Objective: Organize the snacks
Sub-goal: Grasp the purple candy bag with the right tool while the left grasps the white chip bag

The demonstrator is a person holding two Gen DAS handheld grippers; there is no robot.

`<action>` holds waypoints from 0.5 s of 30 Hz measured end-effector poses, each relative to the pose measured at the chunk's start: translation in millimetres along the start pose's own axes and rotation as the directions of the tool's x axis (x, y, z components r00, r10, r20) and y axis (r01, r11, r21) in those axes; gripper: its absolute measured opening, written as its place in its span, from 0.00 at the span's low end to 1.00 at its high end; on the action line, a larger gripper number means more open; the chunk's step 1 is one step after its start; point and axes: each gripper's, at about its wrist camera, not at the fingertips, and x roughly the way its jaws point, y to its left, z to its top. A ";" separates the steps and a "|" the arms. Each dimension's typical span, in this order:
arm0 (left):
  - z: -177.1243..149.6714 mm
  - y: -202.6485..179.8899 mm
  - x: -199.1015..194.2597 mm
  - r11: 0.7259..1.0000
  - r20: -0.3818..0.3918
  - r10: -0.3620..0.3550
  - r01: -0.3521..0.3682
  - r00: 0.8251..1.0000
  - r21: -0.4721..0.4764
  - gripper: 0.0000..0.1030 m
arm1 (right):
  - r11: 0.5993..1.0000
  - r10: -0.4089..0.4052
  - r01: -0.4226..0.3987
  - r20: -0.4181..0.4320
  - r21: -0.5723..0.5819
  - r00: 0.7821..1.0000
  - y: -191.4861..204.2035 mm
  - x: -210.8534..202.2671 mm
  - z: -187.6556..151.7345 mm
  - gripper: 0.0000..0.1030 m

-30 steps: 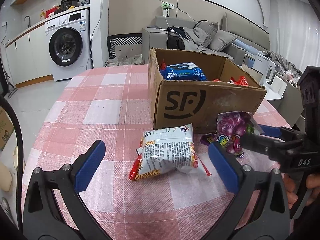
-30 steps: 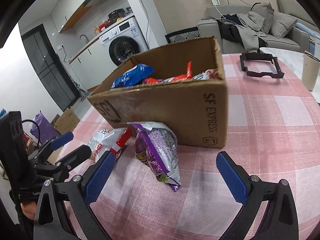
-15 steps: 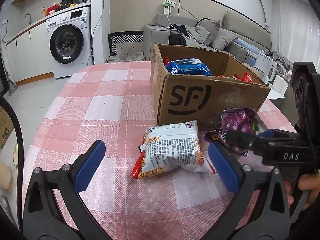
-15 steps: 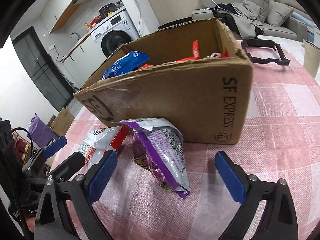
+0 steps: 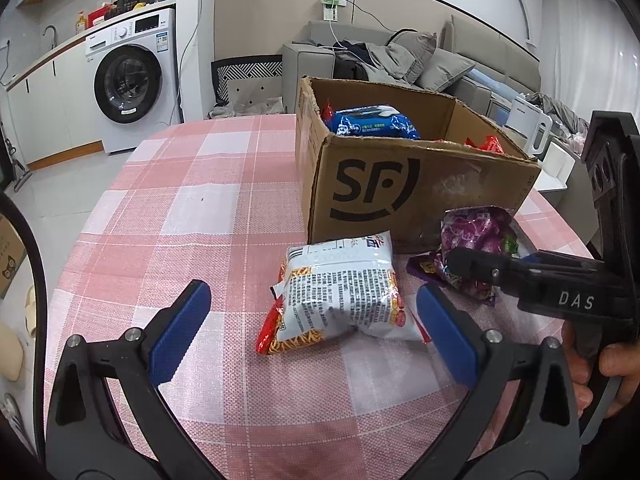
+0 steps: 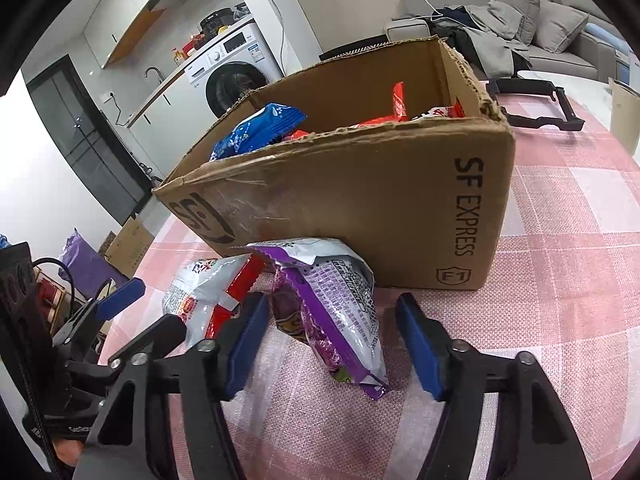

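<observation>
A brown SF cardboard box [image 5: 404, 188] stands on the pink checked table [image 5: 192, 216] with a blue packet [image 5: 372, 122] and red packets inside; it also shows in the right wrist view [image 6: 360, 208]. A white-and-red snack bag [image 5: 344, 296] lies in front of it, between the fingers of my open left gripper [image 5: 310, 326]. A purple snack bag [image 6: 332, 312] leans at the box's front, between the fingers of my open right gripper [image 6: 332, 344], which have partly narrowed around it. The purple bag also shows in the left wrist view [image 5: 480, 232].
A black plastic frame [image 6: 532, 104] and a beige cup [image 6: 624, 116] sit on the table behind the box. The table's left edge [image 5: 84, 216] drops to the floor. A washing machine [image 5: 132, 80] and a sofa [image 5: 400, 56] stand beyond.
My right gripper has moved forward around the purple bag and its fingers have narrowed. My left gripper has edged closer to the white-and-red bag.
</observation>
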 end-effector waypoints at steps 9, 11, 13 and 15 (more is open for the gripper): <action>1.5 5.7 17.6 0.999 -0.056 -0.028 0.026 0.998 -0.036 1.00 | 0.999 0.026 -0.026 0.000 -0.034 1.000 0.1 -5.4 -1.8 0.41; 1.8 6.8 22.1 0.999 -0.070 -0.024 0.022 0.997 -0.038 1.00 | 0.999 0.037 -0.037 0.003 -0.036 0.999 0.3 -7.5 -2.3 0.39; 2.1 8.0 26.1 0.999 -0.082 -0.033 0.030 0.996 -0.043 1.00 | 0.999 0.036 -0.035 0.007 -0.041 0.999 0.5 -9.4 -3.5 0.38; 2.7 9.4 30.2 0.998 -0.092 -0.038 0.034 0.995 -0.049 1.00 | 0.998 0.041 -0.041 0.010 -0.055 0.999 1.0 -13.4 -6.0 0.36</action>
